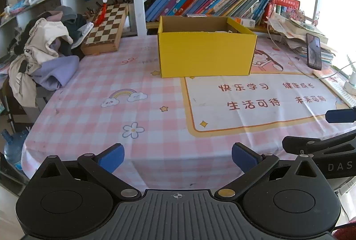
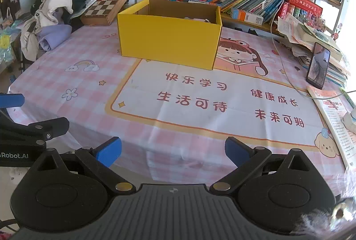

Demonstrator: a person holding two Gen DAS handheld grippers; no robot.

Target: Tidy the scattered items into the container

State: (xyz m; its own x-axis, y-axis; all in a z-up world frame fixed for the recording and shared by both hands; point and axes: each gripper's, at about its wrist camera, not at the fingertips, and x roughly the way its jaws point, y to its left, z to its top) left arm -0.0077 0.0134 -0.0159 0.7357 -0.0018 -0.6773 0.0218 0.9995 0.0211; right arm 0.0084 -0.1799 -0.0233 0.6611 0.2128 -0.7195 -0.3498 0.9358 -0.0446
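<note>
A yellow cardboard box (image 1: 205, 54) stands open at the far middle of the table; it also shows in the right wrist view (image 2: 169, 39). Pale items lie inside it, only their tops visible over the rim. My left gripper (image 1: 178, 158) is open and empty, low over the near table edge. My right gripper (image 2: 173, 152) is open and empty, also at the near edge. Each gripper shows at the side of the other's view: the right one in the left wrist view (image 1: 320, 144), the left one in the right wrist view (image 2: 33, 128).
A pink checked tablecloth (image 1: 111, 119) covers the table. A heap of clothes (image 1: 42, 55) and a chessboard (image 1: 106, 28) sit at the far left. A propped phone (image 1: 313, 51), papers, a cable and a booklet (image 2: 336, 119) lie at the right. Bookshelves stand behind.
</note>
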